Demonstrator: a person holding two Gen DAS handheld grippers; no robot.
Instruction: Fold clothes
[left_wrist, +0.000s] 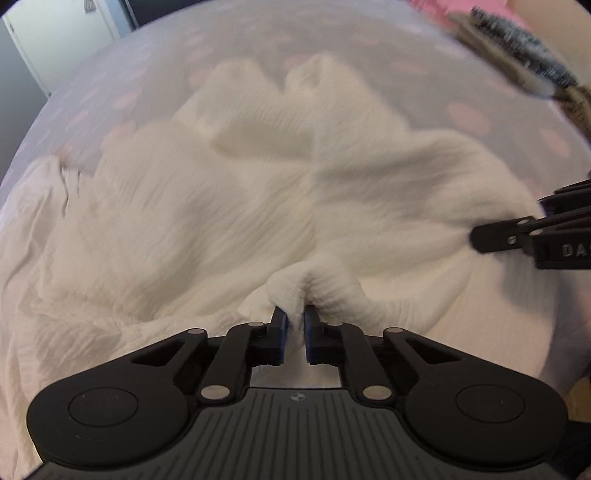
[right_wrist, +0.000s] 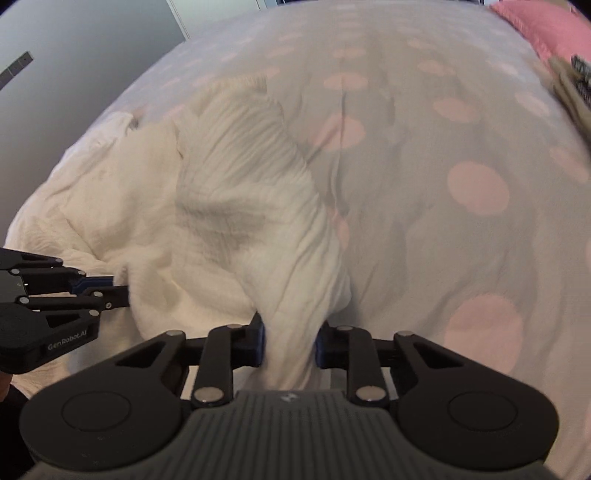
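A cream ribbed garment (left_wrist: 258, 177) lies spread and rumpled on the bed; it also shows in the right wrist view (right_wrist: 243, 206). My left gripper (left_wrist: 295, 321) is shut on a pinched fold of its near edge. My right gripper (right_wrist: 290, 339) is shut on a thick bunch of the same garment at its right side. The right gripper shows from the side in the left wrist view (left_wrist: 480, 238), and the left gripper shows at the left of the right wrist view (right_wrist: 123, 290). Both views are motion-blurred.
The bed has a grey cover with pink dots (right_wrist: 461, 166). Another white cloth (left_wrist: 33, 206) lies at the left. A folded dark and beige pile (left_wrist: 517, 62) sits at the far right by a pink pillow (right_wrist: 546, 29). A cupboard (left_wrist: 55, 33) stands beyond the bed.
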